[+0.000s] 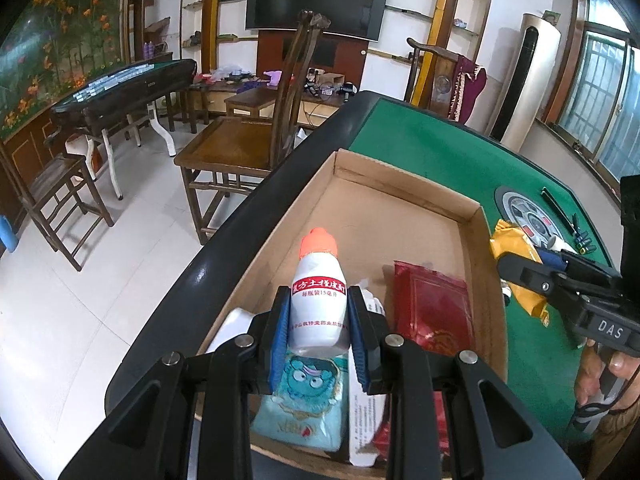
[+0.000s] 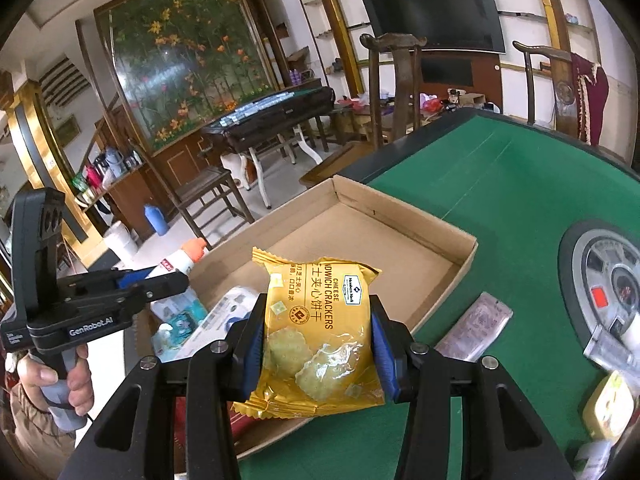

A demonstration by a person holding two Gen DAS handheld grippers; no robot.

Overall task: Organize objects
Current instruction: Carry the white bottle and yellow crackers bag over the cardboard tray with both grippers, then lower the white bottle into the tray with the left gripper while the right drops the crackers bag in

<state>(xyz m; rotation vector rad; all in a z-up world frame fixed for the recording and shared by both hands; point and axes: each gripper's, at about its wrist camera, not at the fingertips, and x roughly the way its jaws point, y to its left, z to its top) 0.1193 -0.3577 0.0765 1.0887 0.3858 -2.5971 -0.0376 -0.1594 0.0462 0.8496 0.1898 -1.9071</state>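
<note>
- My left gripper (image 1: 319, 322) was clamped on the bottle (image 1: 319, 296), blue pads pressed to both its sides; it hung over the near end of the box (image 1: 404, 184), above a blue pouch (image 1: 302, 404) and beside a red packet (image 1: 434, 308).
- My right gripper (image 2: 318, 344) was closed on the crackers (image 2: 316, 332), pads squeezing the pack's edges; it sat over the box's near right wall, partly above the green table (image 2: 500, 192).
- Risk, as I judged it: the bottle was smooth and round, held low on its body; a tilt could let it slide out and knock the items below.
- Risk: the cracker wrapper was soft and crinkled; a hard squeeze could crush the biscuits, a loose one could let the foil slip.
- Risk: both grippers were near each other over one end of the box; I could have bumped one into the other.
- The bottle looked white with an orange cap and a red label band; the crackers were a yellow glossy pack, biscuits pictured on its front; the far half of the box lay bare.
</note>
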